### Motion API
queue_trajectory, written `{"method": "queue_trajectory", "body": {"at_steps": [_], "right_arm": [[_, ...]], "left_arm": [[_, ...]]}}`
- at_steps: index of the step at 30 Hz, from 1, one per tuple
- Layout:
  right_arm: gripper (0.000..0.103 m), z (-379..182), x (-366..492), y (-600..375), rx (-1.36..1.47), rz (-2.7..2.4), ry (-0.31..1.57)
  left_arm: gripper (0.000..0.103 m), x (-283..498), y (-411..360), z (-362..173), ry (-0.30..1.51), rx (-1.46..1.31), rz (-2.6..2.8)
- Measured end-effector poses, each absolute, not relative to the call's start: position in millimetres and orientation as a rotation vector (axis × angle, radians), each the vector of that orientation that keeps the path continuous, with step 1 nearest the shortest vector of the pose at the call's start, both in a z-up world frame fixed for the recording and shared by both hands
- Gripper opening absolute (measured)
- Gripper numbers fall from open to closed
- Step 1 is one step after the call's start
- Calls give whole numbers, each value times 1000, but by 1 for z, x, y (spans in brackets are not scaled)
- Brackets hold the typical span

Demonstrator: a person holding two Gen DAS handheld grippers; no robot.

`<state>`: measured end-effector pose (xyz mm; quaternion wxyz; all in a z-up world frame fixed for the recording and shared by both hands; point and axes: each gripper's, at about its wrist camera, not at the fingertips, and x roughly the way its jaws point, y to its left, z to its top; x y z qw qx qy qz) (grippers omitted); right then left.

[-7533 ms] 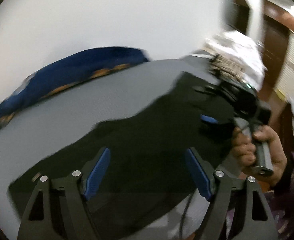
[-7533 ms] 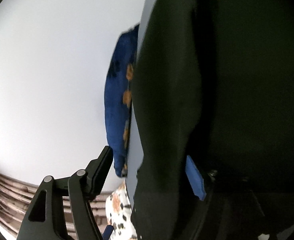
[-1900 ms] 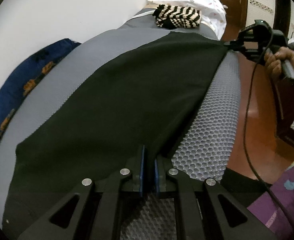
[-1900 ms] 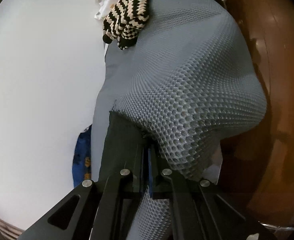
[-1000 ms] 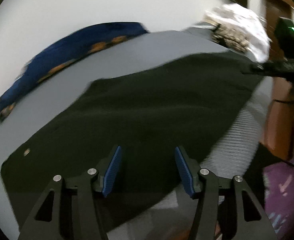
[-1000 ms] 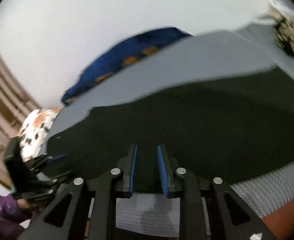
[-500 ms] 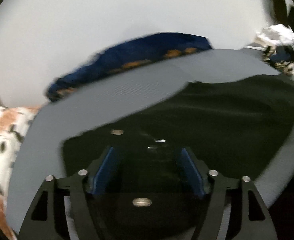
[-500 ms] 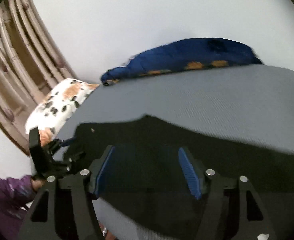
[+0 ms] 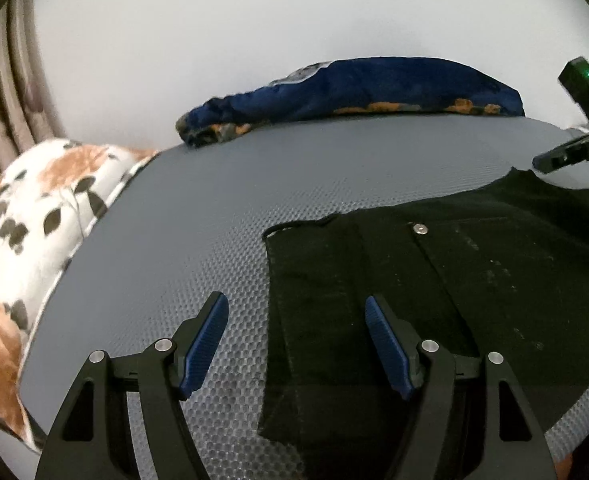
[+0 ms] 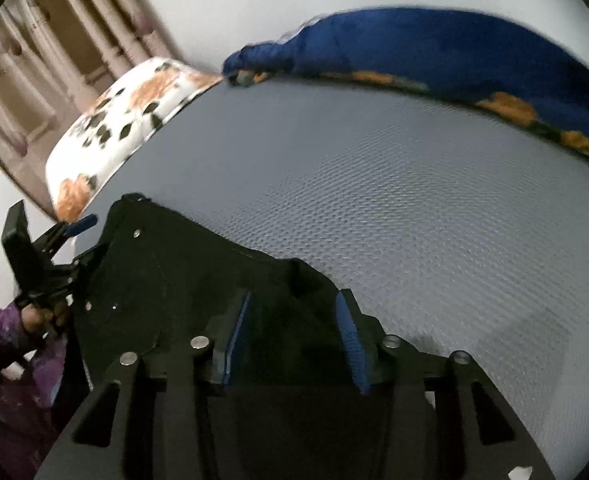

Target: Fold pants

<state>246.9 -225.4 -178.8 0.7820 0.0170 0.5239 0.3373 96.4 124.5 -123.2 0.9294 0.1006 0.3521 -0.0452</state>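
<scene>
Grey mesh mattress (image 9: 214, 216) against white wall; black pants (image 9: 434, 280) at 3 o'clock; left gripper (image 9: 296, 340) and right gripper (image 10: 294, 336) both spread, empty.

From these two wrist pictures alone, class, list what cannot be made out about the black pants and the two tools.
- Black pants, left wrist view: the far end runs off the right edge.
- Pants' near edge, right wrist view: hidden under the right tool.
- Left tool, right wrist view: small at the frame edge, so its spread is unclear there.
- Blue blanket, right wrist view: pattern blurred.
</scene>
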Motion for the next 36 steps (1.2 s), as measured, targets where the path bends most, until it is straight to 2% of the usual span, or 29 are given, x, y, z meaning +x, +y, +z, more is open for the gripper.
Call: {"method": "queue_trajectory", "body": {"at_steps": [5,8,11,15,19,26,30,34,36], "right_arm": [[29,-197,255,-198,-71,834,1222],[17,-198,248,-186,-186,849,1213],[12,-199,252,-189,-161,834,1206],[6,-192,244,-185,-165,772,1155],[5,-192,255,-203,-11,672,1116],[3,-208,270,-223,148,578,1088],[3,-214,274,-224,175,572,1086],[9,-214,274,-217,130,591,1079],[17,-215,275,-213,107,558,1076]], "left_arm": [[75,98,121,-124,722,227,-79],[77,100,117,-123,721,253,-71],[79,100,115,-123,720,266,-61],[88,100,117,-122,703,281,-2],[96,105,124,-118,685,249,52],[97,111,116,-129,702,322,63],[102,114,121,-129,705,297,70],[103,123,127,-130,743,262,51],[103,129,124,-130,748,281,53]]}}
